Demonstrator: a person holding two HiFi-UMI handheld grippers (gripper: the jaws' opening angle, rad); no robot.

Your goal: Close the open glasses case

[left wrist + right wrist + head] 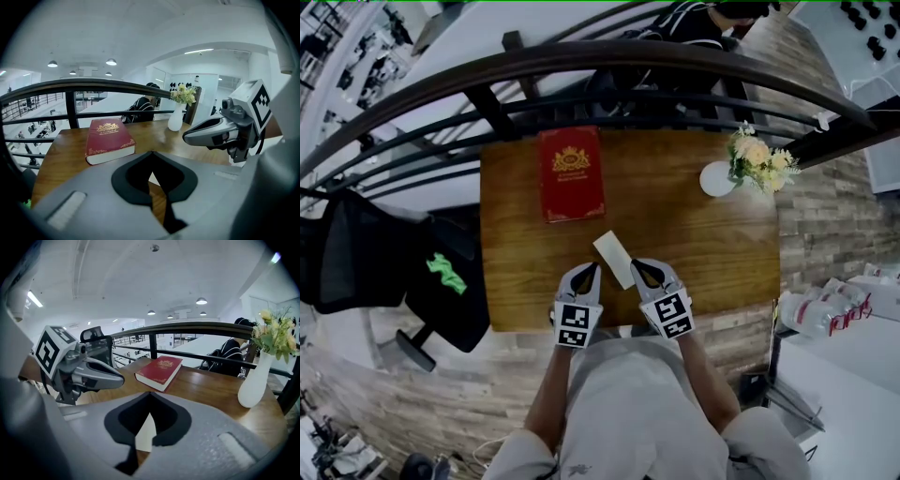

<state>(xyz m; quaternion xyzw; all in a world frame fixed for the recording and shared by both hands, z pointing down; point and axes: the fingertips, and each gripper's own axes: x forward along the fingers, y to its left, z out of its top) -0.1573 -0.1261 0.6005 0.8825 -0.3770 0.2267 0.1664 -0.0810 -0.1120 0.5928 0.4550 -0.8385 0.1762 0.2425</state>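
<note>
Currently the white glasses case (pixel 614 259) lies flat on the wooden table (pixel 712 262) near the front edge, between the tips of the left gripper (pixel 589 275) and right gripper (pixel 643 272), just beside both. Can't tell if it's open. Both tongs are pressed together, pinching nothing. Red book (pixel 571 173) sits back left and the white vase (pixel 717 178) of flowers back right, both well apart from the case. Dark railing (pixel 581 61) runs behind the table.
</note>
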